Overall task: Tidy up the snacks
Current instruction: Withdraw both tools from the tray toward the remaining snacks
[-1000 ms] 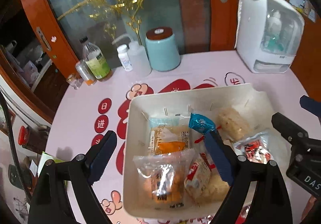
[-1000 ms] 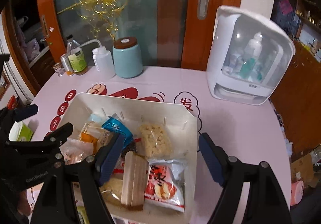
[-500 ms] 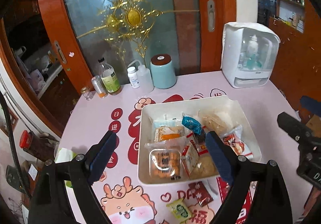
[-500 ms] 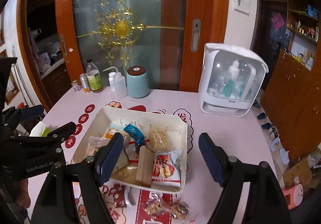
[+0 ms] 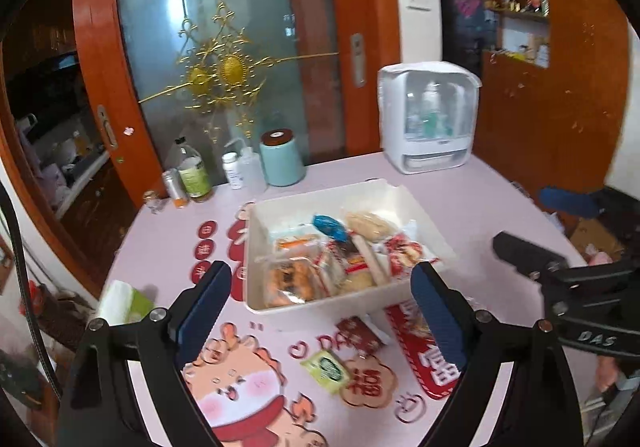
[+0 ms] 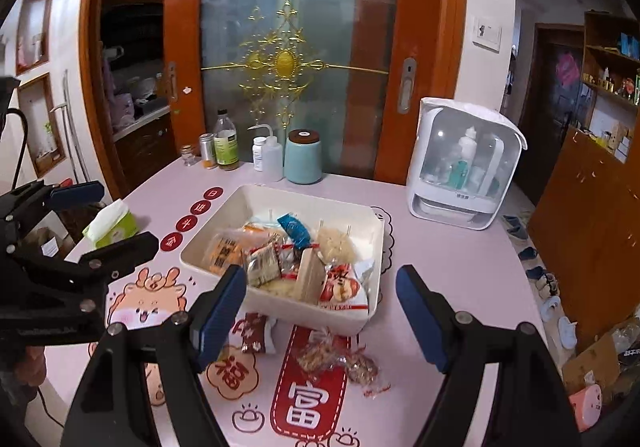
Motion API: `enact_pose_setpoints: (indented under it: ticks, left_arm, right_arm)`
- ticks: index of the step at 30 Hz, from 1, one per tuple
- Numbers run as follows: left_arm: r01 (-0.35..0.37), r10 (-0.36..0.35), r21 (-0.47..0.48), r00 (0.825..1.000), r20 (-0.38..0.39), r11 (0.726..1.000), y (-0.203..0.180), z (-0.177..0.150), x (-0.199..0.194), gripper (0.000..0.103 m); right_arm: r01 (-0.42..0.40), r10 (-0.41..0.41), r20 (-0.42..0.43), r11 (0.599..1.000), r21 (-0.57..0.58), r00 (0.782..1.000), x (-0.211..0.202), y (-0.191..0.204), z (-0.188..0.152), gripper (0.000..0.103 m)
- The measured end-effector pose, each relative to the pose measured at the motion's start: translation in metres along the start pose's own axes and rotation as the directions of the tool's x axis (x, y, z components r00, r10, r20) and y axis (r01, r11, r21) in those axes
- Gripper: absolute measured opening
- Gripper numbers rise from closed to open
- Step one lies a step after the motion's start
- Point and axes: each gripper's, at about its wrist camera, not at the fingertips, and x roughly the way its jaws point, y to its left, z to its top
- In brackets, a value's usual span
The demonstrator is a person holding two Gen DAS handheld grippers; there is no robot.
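Note:
A cream tray (image 5: 384, 191) (image 6: 362, 317) full of several snack packets stands mid-table. In front of it lie a dark red packet (image 5: 358, 335) (image 6: 254, 333), a green packet (image 5: 326, 365) and a clear bag of brown snacks (image 6: 340, 359). My left gripper (image 5: 320, 307) is open and empty, held above the table short of the tray; it also shows in the right wrist view (image 6: 96, 219). My right gripper (image 6: 322, 311) is open and empty, above the tray's near edge; it also shows in the left wrist view (image 5: 544, 223).
At the table's back stand a teal canister (image 6: 303, 157), bottles (image 6: 226, 141) and a white cabinet-like appliance (image 6: 464, 163). A tissue pack (image 6: 112, 225) sits at the left edge. The pink table drops off at right to a floor with shoes (image 6: 554, 303).
Both grippers have pulled back and up from the tray, so it looks smaller and the loose packets in front of it came into view. Both stayed open.

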Motion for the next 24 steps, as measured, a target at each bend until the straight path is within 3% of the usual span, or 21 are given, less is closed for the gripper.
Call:
enact_pose_setpoints:
  ticks: [8, 16, 24]
  left_arm:
    - [-0.003, 0.003, 0.004, 0.999, 0.047, 1.0, -0.016, -0.033, -0.003, 0.093]
    - [-0.032, 0.034, -0.038, 0.998, 0.057, 0.999, -0.023, -0.064, 0.024, 0.093]
    - [-0.097, 0.094, -0.109, 0.995, -0.032, 0.989, -0.012, -0.102, 0.072, 0.093]
  right_arm:
    - [-0.02, 0.019, 0.031, 0.999, 0.041, 0.999, -0.006, -0.014, -0.033, 0.078]
    - [0.02, -0.016, -0.035, 0.993, 0.113, 0.999, 0.029, -0.033, -0.06, 0.078]
    - [0.026, -0.003, -0.101, 0.975, 0.22, 0.995, 0.074, -0.039, -0.102, 0.078]
